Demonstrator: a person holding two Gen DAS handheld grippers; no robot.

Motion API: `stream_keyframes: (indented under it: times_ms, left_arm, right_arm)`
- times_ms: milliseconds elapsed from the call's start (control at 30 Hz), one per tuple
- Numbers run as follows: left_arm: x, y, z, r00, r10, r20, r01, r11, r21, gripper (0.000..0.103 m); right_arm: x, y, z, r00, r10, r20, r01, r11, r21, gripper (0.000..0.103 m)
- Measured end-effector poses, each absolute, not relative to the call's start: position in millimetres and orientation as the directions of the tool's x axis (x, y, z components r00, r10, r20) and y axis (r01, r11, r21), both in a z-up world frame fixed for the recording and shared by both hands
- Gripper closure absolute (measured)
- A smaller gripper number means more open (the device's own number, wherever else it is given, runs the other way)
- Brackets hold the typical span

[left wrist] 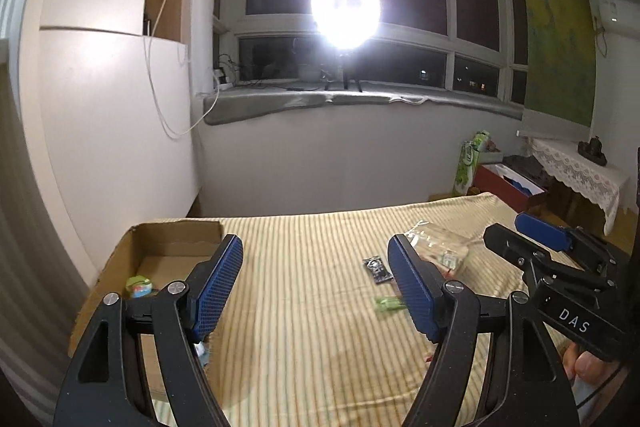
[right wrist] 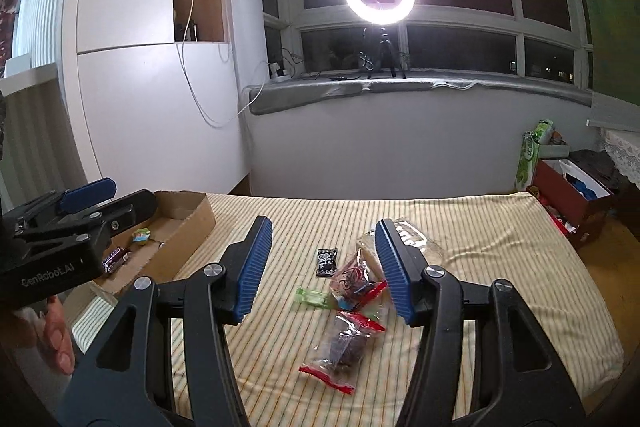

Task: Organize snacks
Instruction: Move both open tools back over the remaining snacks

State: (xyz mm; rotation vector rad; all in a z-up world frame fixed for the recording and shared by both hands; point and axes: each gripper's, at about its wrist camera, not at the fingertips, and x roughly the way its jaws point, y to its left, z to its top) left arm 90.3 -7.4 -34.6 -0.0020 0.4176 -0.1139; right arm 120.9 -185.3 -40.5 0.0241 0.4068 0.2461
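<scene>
While both claws hang empty above the striped bed, the job looks to be between picks: some snacks are boxed, several are not. From the left wrist view, the left claw [left wrist: 316, 283] stands wide with nothing between its blue pads; the cardboard box [left wrist: 176, 233] sits at lower left of the frame, a small green-lidded cup [left wrist: 139, 286] inside it, and the right claw [left wrist: 516, 231] enters from the right edge, its spread hard to judge from here. From the right wrist view, the right claw [right wrist: 324, 267] is also wide and empty, aimed at the loose pile at lower centre: a small black packet [right wrist: 326, 261], a green wrapper [right wrist: 310, 295], a clear bag with red seal [right wrist: 344, 347] holding something dark, and more crinkly bags touching behind it. A purple bar [right wrist: 116, 259] already lies in the box at left. Next, I judge, the right claw should drop onto one item; the slippery, floppy bags call for a pinch at an edge.
</scene>
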Motion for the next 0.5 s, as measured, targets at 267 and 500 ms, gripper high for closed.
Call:
stream_keyframes:
  times_ms: [267, 500]
  left_arm:
    - [83, -10, -27, 0.913, -0.115, -0.391, 0.12, 0.993, -0.011, 0.028]
    - [81, -22, -26, 0.915, -0.119, -0.386, 0.13, 0.991, 0.003, 0.028]
  right_arm:
    - [110, -195, -36, 0.899, 0.234, -0.37, -0.224, 0.972, 0.072, 0.047]
    - [108, -202, -34, 0.903, 0.229, -0.364, -0.215, 0.973, 0.08, 0.047]
